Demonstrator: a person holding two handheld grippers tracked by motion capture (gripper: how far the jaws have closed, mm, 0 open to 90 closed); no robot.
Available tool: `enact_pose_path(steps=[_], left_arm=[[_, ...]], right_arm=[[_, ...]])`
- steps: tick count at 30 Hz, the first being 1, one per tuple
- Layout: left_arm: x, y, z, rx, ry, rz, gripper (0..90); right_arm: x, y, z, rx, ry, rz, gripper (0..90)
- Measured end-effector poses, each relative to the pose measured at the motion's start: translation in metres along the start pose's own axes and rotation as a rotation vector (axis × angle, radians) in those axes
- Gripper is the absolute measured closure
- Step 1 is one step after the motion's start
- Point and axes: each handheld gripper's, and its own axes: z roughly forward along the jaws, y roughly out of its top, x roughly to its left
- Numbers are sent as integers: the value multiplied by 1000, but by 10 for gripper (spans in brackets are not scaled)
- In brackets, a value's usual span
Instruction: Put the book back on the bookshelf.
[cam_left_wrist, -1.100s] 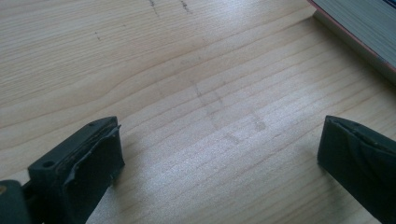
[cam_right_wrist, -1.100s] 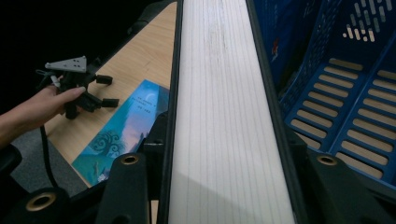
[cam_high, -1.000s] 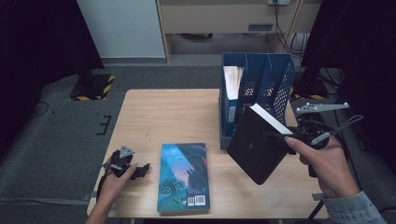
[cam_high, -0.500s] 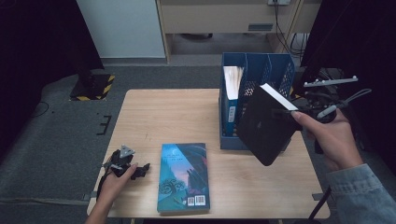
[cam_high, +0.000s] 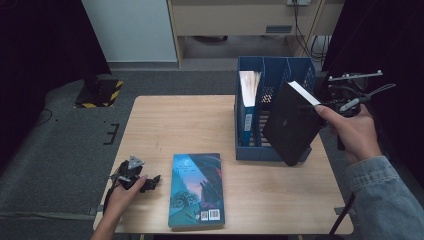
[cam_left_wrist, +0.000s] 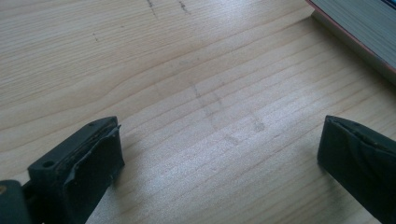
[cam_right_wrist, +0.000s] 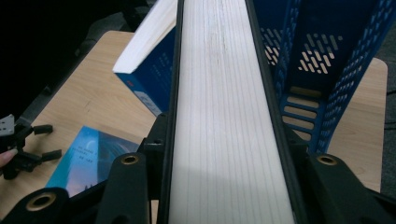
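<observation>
The black book (cam_high: 291, 125) hangs tilted in the air at the blue file rack's (cam_high: 250, 150) front right corner, page edge up, clamped between the jaws of the right gripper (cam_high: 320, 106). A blue book (cam_high: 248, 107) stands in the rack's left slot. At seven o'clock from the rack, a teal book (cam_high: 196, 190) lies flat on the table (cam_high: 175, 120). At nine o'clock from it, the left gripper (cam_high: 150, 182) rests spread wide over bare wood.

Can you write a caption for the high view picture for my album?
Right tool lifts a black book over the blue file rack.
</observation>
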Motion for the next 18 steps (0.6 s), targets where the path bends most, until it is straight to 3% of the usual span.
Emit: enact_pose_path(steps=[12,18], left_arm=[[0,0,0,3,-1,6,0],[0,0,0,4,-1,7,0]], right_arm=[[-24,0,4,-9,-6,76,526],[-31,0,1,-23,-16,89,525]])
